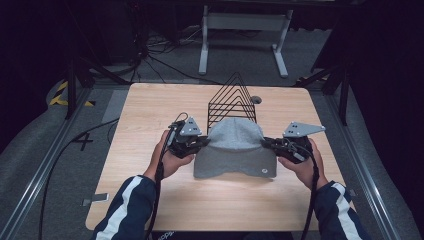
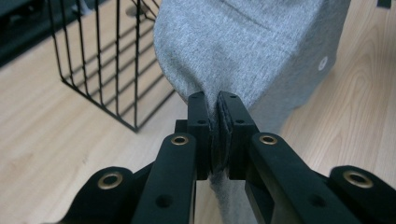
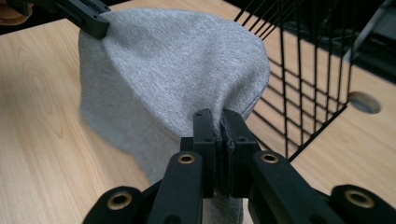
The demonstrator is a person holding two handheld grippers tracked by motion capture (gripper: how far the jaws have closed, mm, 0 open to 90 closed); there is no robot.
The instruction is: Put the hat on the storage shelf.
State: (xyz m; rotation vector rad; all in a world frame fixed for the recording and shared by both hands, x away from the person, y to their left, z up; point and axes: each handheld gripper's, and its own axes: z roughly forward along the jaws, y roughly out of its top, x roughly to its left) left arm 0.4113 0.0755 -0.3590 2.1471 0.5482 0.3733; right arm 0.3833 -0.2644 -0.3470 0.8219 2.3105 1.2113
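Presently catalogued: one grey knit beanie [image 1: 235, 147], centre of the high view, pinched at its two side edges and stretched between the grippers, its crown toward the top of the frame and its cuffed hem hanging toward the bottom. Left gripper [image 1: 204, 142], just left of centre in that view: jaws closed hard on a fold of the beanie's edge, the cloth squeezed thin between the pads [image 2: 205, 122] at mid-frame in the left gripper view. Right gripper [image 1: 266, 143], just right of centre: likewise clamped on the opposite edge, with fabric [image 3: 173, 70] spreading to the upper left of the right gripper view. Black wire rack [image 1: 231, 101], upper centre of the high view, stands directly behind the beanie's crown on the wooden table [image 1: 150, 190]. Hazards, as judged: each grip takes only a narrow bite of soft knit, so uneven pull between the two hands could draw an edge out of one pair of jaws and leave the beanie dangling from one side. The crown sits near the rack's wires; moving it forward too low could snag the knit on a wire or nudge the light rack across the table. Overstretching may distort the cuff.
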